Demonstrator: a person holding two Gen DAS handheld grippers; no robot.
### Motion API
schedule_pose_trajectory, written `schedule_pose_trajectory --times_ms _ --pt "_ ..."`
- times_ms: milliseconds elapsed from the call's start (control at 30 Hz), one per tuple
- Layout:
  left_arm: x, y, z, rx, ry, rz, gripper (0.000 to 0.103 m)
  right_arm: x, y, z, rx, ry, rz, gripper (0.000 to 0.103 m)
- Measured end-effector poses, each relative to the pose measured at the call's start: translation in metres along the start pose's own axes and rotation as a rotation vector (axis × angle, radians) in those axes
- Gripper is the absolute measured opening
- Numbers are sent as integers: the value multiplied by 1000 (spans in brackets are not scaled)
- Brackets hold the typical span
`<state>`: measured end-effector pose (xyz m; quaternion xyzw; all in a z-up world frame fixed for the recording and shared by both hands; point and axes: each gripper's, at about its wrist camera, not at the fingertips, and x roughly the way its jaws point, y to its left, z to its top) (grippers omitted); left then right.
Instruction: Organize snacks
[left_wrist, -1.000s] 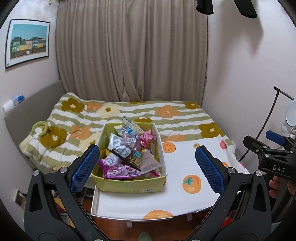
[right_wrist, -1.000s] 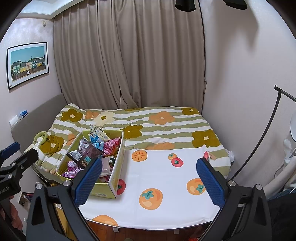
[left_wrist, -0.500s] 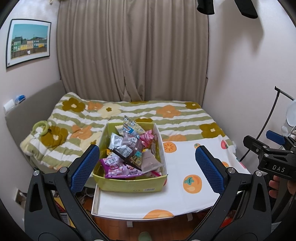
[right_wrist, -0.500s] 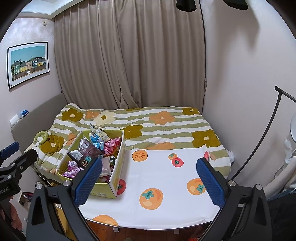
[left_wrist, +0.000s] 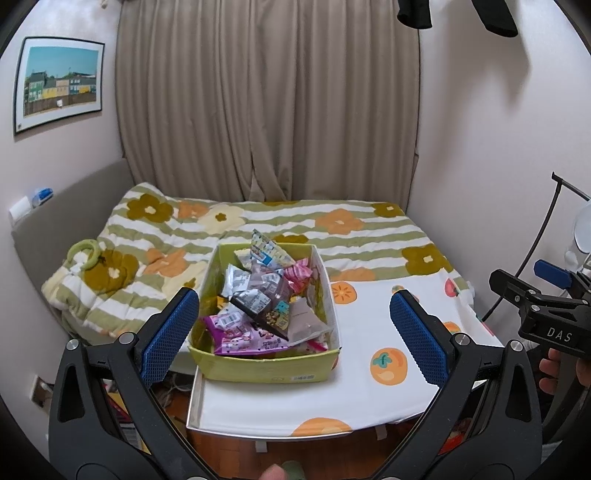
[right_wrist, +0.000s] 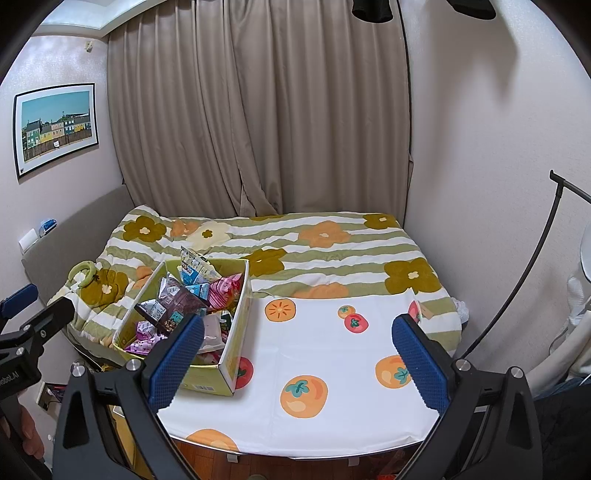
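Note:
A yellow-green box (left_wrist: 266, 369) full of snack packets (left_wrist: 258, 295) stands at the left end of a table with a white fruit-print cloth (left_wrist: 369, 350); it also shows in the right wrist view (right_wrist: 236, 354). A purple packet (left_wrist: 240, 338) lies at the box's near side. My left gripper (left_wrist: 291, 336) is open and empty, held back from the table in front of the box. My right gripper (right_wrist: 295, 354) is open and empty, over the cloth to the right of the box.
A bed with a striped flower quilt (left_wrist: 332, 229) lies behind the table, with a green ring toy (left_wrist: 85, 251) at its left. Curtains and walls close the room. A black stand (right_wrist: 535, 266) leans at the right.
Both grippers have drifted very slightly; the box sits a touch further right in the left wrist view. Nothing was taken or released.

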<state>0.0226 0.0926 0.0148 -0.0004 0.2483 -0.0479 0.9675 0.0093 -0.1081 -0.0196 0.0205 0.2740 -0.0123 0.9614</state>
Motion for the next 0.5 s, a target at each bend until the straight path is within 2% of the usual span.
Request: schedule_pose_trajectory --times_ms 200,500 --pt "1 1 4 1 -24 27 103 1 0 0 1 -1 0 101" --pt "12 6 4 -1 -22 26 103 6 7 3 -3 10 -3 101"
